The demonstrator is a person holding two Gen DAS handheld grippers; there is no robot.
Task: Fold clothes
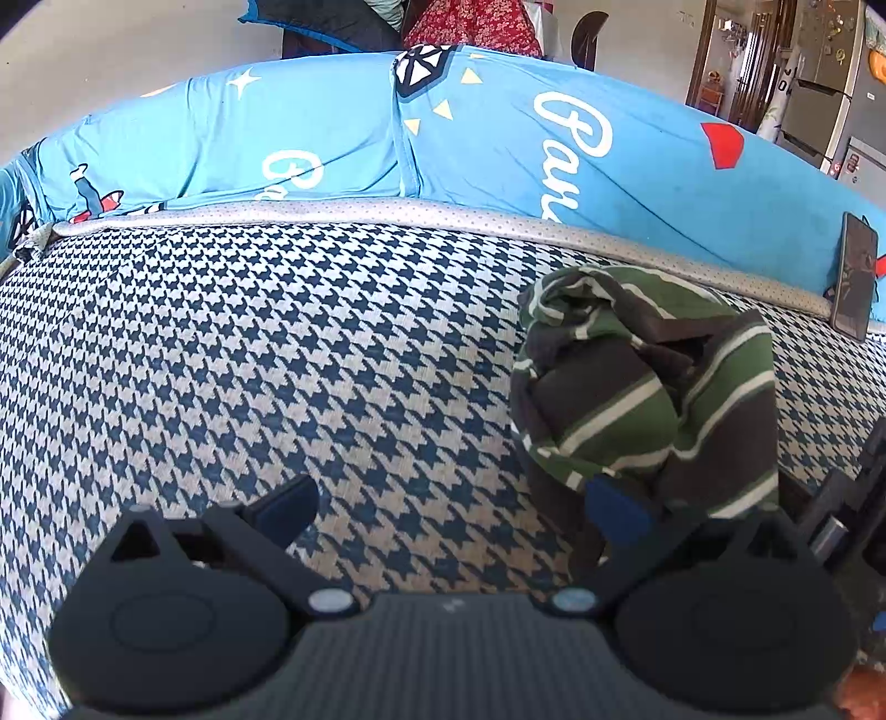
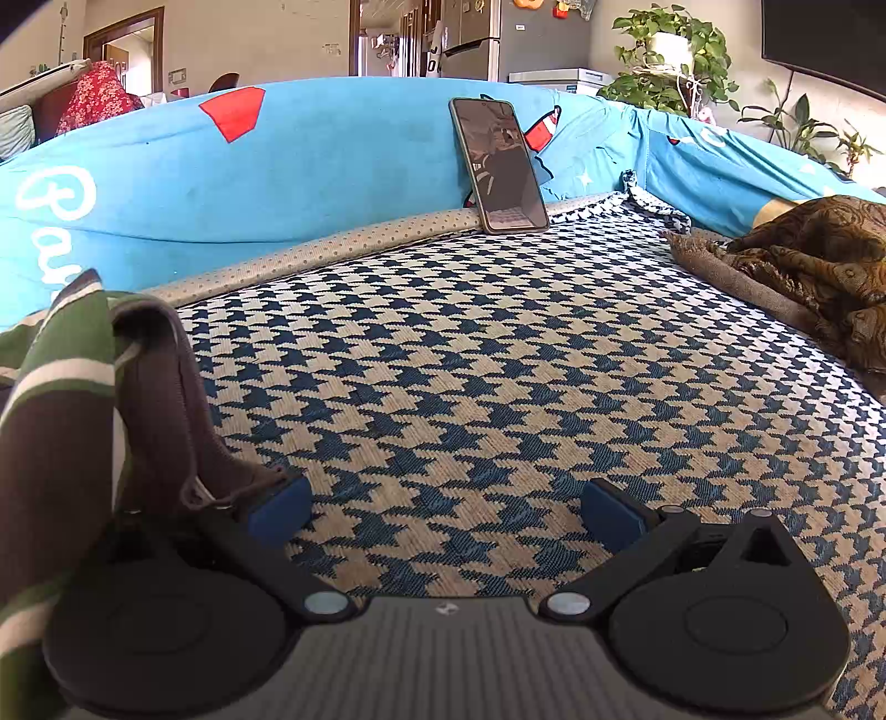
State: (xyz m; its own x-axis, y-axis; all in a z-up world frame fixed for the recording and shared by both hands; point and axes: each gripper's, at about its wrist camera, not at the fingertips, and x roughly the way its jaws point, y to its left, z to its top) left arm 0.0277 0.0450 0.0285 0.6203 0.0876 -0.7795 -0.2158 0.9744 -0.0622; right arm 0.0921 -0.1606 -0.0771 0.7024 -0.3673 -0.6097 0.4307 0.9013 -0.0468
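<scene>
Striped garment (image 1: 648, 387), one only, green, dark grey and white, lay crumpled in a heap on the houndstooth seat cover (image 1: 277, 360) of a sofa, at about three o'clock in the left wrist view and at nine o'clock in the right wrist view, where its dark edge (image 2: 160, 399) draped down beside the left blue pad. Two pairs of tongs were in view, one per camera. The left tongs (image 1: 451, 512) stood spread wide, with the right blue pad (image 1: 617, 512) against or just in front of the heap's lower folds; whether it touched the cloth could not be told, and nothing was pinched between the pads. The right tongs (image 2: 443, 512) were likewise released, wide apart over bare houndstooth, the left pad (image 2: 279, 509) just beside the garment's hem. One phone (image 2: 498, 166) leaned upright against the blue printed backrest cover (image 2: 332, 166) at twelve o'clock in the right view, standing on the dotted grey trim. One brown patterned cloth (image 2: 803, 260) lay bunched at two to three o'clock, well apart from the striped heap. Several potted plants (image 2: 670, 50) stood behind the sofa at one o'clock.
</scene>
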